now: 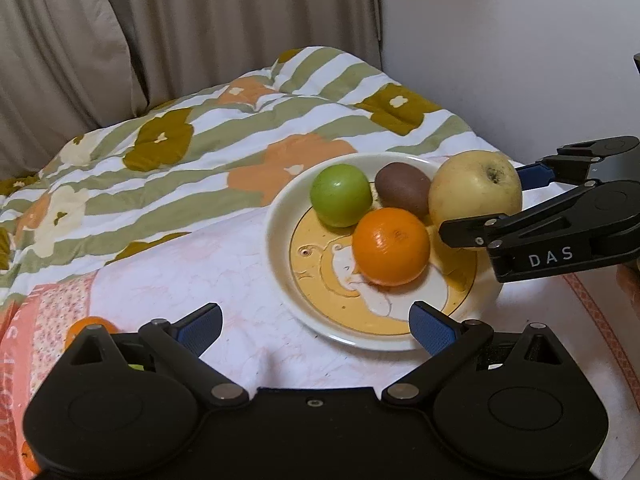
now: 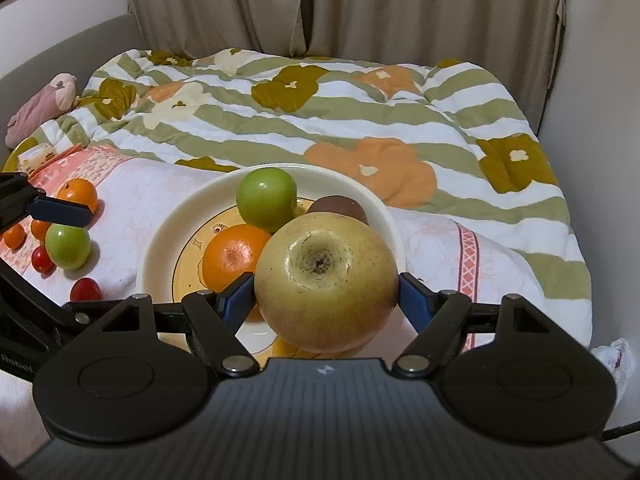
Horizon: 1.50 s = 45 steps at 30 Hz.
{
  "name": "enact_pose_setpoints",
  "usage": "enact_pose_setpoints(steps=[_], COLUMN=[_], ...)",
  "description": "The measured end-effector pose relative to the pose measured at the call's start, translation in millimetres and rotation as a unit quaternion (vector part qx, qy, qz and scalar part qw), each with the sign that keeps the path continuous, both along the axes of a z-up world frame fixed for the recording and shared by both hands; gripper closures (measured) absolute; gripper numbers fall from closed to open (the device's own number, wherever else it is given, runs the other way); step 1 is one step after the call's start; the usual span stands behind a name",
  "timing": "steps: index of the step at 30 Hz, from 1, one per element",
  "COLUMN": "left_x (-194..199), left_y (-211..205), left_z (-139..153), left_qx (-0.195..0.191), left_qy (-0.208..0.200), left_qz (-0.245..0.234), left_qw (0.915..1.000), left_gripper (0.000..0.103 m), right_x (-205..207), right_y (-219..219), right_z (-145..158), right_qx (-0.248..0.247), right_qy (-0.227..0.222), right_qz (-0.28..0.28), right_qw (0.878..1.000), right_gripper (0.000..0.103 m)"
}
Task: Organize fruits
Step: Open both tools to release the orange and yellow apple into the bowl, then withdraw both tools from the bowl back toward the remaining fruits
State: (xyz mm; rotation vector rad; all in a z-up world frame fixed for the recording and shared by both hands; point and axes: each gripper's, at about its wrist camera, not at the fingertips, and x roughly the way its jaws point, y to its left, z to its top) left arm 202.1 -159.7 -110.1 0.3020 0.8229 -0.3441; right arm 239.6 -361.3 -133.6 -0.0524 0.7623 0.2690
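Observation:
A cream plate holds a green apple, a brown kiwi and an orange. My right gripper is shut on a large yellow apple, which hangs over the plate's rim. My left gripper stands open and empty just in front of the plate; one of its blue fingers shows in the right wrist view. Loose on the cloth lie another orange, a second green apple and red cherry tomatoes.
A flowered striped quilt covers the bed behind the plate. Beige curtains and a wall close off the back. A pink plush toy lies at the far left. Small oranges sit by the loose fruit.

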Motion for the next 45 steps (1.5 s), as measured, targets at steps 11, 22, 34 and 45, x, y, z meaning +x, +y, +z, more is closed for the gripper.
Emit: enact_pose_setpoints(steps=[11, 22, 34, 45], left_x=[-3.1, -11.3, -37.5, -88.4], left_y=[2.5, 4.6, 21.3, 68.9], left_z=[-3.4, -2.8, 27.2, 60.3], left_qx=[0.005, 0.008, 0.0, -0.034], left_qy=[0.002, -0.01, -0.037, -0.069], left_qz=[0.012, 0.014, 0.036, 0.053], left_qw=[0.9999, 0.9998, 0.9986, 0.9956], left_gripper=[0.001, 0.001, 0.001, 0.001], right_x=[-1.6, -16.0, -43.0, -94.9], right_y=[5.8, 1.4, 8.0, 39.0], right_z=[-11.2, -1.0, 35.2, 80.4], right_qx=[-0.026, -0.024, -0.013, 0.005], right_qy=[-0.014, -0.036, -0.051, -0.05], right_qz=[0.024, -0.015, -0.031, -0.074], right_qw=[0.999, 0.999, 0.998, 0.996], right_gripper=[0.009, 0.0, 0.0, 0.0])
